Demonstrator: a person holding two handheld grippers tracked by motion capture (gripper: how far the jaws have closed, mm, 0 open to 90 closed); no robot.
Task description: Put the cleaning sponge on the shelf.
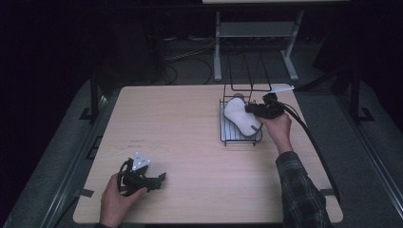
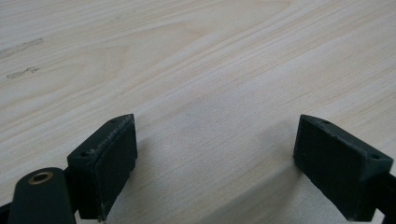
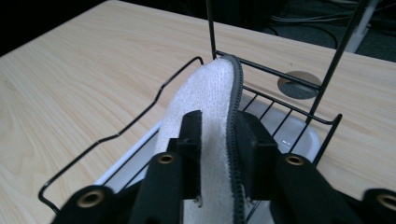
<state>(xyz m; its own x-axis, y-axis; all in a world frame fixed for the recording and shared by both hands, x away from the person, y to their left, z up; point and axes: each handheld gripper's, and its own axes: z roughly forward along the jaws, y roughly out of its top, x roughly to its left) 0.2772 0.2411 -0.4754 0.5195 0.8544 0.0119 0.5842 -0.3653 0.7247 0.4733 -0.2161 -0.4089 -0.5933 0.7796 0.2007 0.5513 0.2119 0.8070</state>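
Reaching up the right of the high view, the right gripper (image 1: 254,110) meets a white slipper (image 1: 240,118) in the wire rack (image 1: 223,135); the left gripper (image 1: 159,179) rests at lower left. Its own view shows jaws spread over bare table (image 2: 210,70). Right gripper view: jaws pinch the slipper's edge, centre frame.

Right gripper (image 3: 215,140): jaws clamped on white slipper (image 3: 205,100), sole edge facing right. Slipper extends ahead over black wire rack (image 3: 140,116) holding white tray (image 3: 299,135). Table (image 3: 70,84) beneath.
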